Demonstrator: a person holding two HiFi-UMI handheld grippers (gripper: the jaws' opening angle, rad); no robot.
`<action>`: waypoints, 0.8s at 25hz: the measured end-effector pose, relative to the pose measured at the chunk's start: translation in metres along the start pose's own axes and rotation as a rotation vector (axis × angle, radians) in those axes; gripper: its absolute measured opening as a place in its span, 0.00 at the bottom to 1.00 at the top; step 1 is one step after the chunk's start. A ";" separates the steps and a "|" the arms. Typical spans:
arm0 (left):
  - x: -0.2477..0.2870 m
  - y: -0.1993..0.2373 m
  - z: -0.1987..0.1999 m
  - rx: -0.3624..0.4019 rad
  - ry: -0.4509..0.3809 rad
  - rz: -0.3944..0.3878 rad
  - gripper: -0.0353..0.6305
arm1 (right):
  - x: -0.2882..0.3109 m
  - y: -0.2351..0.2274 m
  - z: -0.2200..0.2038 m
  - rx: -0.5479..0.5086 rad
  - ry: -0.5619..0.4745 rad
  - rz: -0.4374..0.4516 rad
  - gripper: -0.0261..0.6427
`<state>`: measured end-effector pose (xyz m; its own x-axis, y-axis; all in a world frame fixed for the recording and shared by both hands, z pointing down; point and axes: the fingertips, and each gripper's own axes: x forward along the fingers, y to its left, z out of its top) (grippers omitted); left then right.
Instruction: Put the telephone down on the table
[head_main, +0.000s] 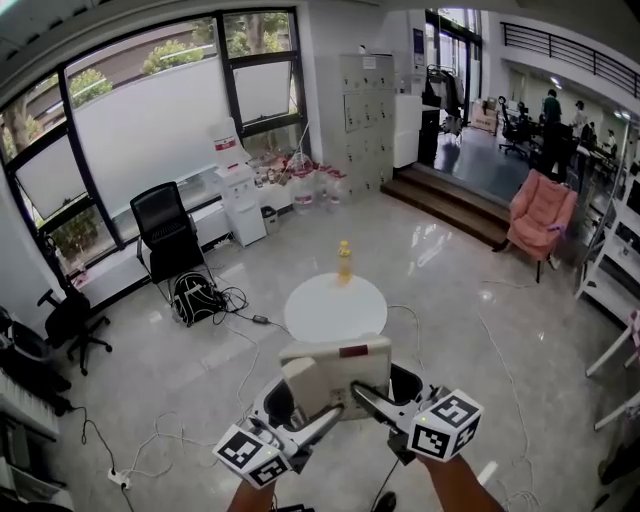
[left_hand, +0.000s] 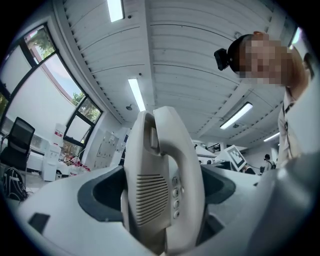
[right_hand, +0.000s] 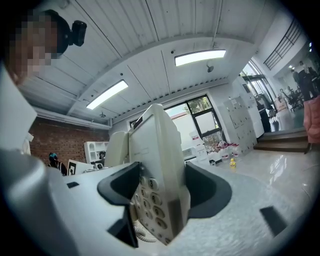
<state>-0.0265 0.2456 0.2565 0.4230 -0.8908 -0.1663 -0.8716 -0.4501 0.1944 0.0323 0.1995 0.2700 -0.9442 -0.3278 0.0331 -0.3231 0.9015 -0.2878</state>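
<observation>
A beige desk telephone (head_main: 335, 375) with its handset on the left side hangs in the air between both grippers, just in front of a round white table (head_main: 320, 318). My left gripper (head_main: 297, 402) is shut on the handset side of the telephone (left_hand: 165, 190), whose speaker grille and side buttons show between the jaws. My right gripper (head_main: 385, 397) is shut on the keypad side of the telephone (right_hand: 157, 192), with a coiled cord hanging below. A yellow bottle (head_main: 344, 262) stands at the table's far edge.
A black chair (head_main: 165, 235) and a black backpack (head_main: 195, 297) sit left of the table, with cables trailing across the shiny floor. A water dispenser (head_main: 235, 190) stands by the window. A pink armchair (head_main: 540, 215) and steps (head_main: 450, 195) lie to the right.
</observation>
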 end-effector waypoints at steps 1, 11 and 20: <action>0.007 -0.001 -0.001 0.001 -0.001 0.007 0.68 | -0.002 -0.007 0.002 0.003 0.002 0.007 0.44; 0.072 -0.017 -0.015 0.024 0.011 0.046 0.68 | -0.024 -0.070 0.018 0.030 -0.003 0.055 0.44; 0.131 -0.037 -0.035 0.028 0.049 0.053 0.68 | -0.053 -0.127 0.029 0.052 -0.009 0.059 0.44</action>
<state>0.0701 0.1432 0.2609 0.3867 -0.9158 -0.1088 -0.8996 -0.4005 0.1742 0.1250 0.0946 0.2771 -0.9608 -0.2770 0.0059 -0.2626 0.9037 -0.3381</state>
